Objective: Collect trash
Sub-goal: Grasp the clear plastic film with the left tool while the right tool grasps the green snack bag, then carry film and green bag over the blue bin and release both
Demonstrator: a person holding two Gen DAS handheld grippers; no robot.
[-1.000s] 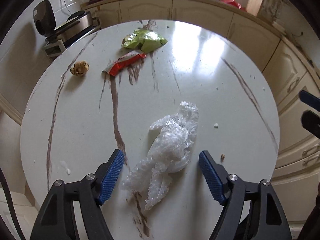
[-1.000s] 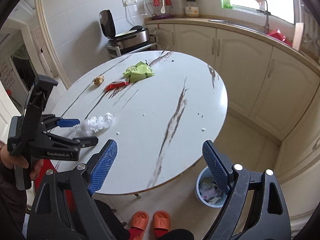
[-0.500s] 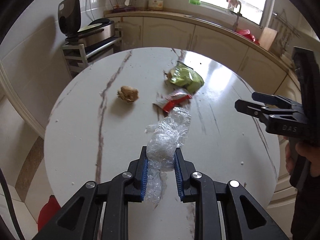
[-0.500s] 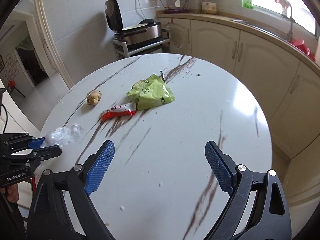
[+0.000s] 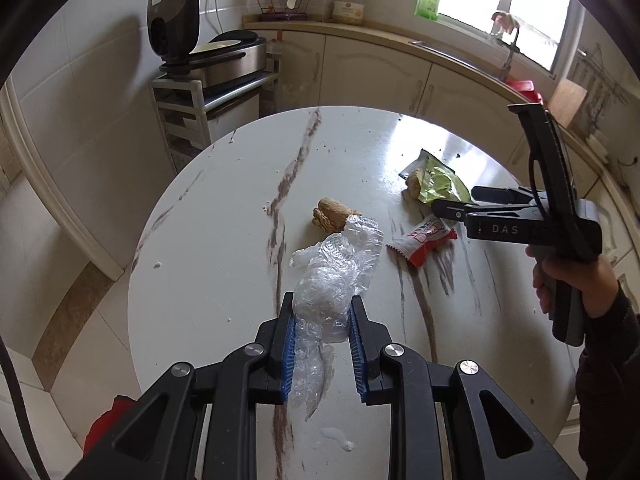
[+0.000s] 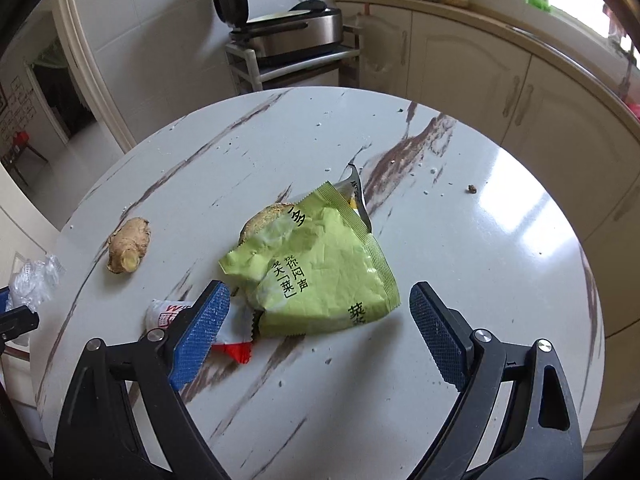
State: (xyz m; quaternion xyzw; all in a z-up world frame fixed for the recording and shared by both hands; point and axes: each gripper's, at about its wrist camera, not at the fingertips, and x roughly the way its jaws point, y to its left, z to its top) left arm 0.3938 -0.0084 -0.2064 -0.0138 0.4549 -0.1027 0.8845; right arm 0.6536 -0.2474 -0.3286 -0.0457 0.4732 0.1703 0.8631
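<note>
Since the earlier frames the left gripper (image 5: 322,344), then spread wide around the clear plastic wrap (image 5: 334,280) lying on the table, had clamped onto it and carried it off the top; the right gripper (image 6: 320,336) had swung from the table's edge to over the snack wrappers.

Largest first: the round marble-patterned table (image 6: 500,272) filled both views. The green snack bag (image 6: 320,268) lay near its middle, a round brownish piece of food (image 6: 260,222) poking from under its far edge. The red-and-white wrapper (image 6: 232,344) lay just beside the bag, touching or slightly under its near corner. A knob of ginger (image 6: 128,246) sat apart, to the left in the right wrist view.

View differences: the left wrist camera showed the person's right hand (image 5: 572,284) on the right gripper's handle (dark sleeve behind), which the right wrist view could not. The right wrist view showed the print on the green bag, and the wrap only as a scrap at its left edge.

Left gripper: nearly closed, blue pads pressing the bunched wrap, a tail hanging below them. Right gripper: wide but closing, above the near edge of the green bag, gripping nothing; its left finger (image 6: 200,336) overlapped the red-and-white wrapper in view (contact uncertain).
</note>
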